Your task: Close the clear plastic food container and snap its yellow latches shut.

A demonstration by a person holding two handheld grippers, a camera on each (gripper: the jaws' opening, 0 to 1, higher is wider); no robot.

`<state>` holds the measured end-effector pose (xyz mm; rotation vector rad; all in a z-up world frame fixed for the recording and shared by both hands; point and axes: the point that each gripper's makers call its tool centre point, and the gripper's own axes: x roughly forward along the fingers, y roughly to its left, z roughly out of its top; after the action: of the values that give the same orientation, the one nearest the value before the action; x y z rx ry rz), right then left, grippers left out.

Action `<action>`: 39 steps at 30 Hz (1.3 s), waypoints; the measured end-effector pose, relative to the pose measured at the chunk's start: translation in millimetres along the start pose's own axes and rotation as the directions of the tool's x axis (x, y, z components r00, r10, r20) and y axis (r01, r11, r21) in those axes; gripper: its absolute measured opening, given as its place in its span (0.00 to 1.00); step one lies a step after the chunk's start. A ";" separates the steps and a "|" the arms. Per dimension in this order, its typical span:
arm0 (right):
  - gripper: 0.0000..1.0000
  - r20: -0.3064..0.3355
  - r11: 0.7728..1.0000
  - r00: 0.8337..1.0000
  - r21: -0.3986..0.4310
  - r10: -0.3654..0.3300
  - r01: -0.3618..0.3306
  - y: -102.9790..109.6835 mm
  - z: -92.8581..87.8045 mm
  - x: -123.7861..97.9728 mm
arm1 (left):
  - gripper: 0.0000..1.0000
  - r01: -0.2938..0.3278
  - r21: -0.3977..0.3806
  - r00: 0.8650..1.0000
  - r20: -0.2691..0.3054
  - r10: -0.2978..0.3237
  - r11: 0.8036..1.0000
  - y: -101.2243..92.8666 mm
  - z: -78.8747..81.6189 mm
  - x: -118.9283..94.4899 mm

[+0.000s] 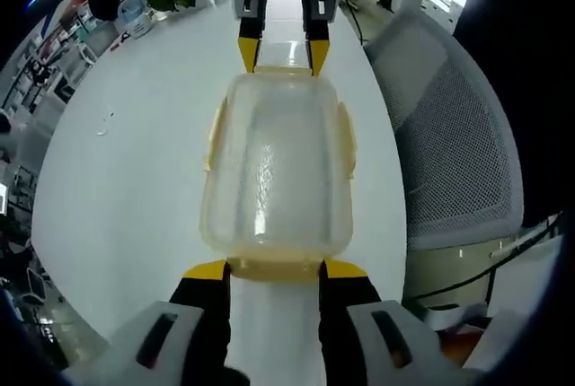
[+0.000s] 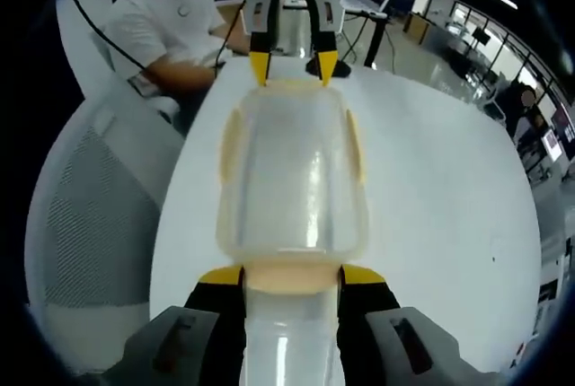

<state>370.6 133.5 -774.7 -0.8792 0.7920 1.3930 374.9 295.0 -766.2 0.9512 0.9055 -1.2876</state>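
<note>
Container (image 1: 274,175) lid translucent: contents, if any, not discernible. Near end latch (image 1: 274,268) sits between left gripper (image 1: 274,271) jaw tips; contact unclear. Far latch mostly hidden behind container rim and right gripper (image 1: 283,56). Clutter (image 1: 63,36) at desk (image 1: 135,162) far left edge too small to identify. Mesh chair (image 1: 458,153) cut off by frame edge. Seated person (image 2: 175,22) cropped at top.

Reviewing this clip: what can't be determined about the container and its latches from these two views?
- Near end latch, left gripper view: whether it is snapped; the container foreshortens it.
- Side latches, right gripper view: pale, blurred; locked or loose, cannot tell.
- Whether the left hand-held gripper or right hand-held gripper touches the latch: contact hidden.
</note>
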 end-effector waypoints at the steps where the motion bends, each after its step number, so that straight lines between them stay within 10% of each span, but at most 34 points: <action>1: 0.38 -0.002 1.000 1.000 -0.003 0.002 -0.002 0.6 -0.7 -0.1 | 0.36 -0.001 0.003 1.000 0.000 0.001 1.000 -0.3 1.0 0.1; 39: 0.38 -0.039 1.000 0.999 0.019 -0.002 0.002 -0.3 -55.4 -27.6 | 0.37 0.008 0.011 1.000 0.021 -0.008 1.000 3.2 54.8 29.2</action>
<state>372.2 71.7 -776.7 -0.8943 0.8327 1.3680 381.1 233.6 -773.9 0.9419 0.8876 -1.3080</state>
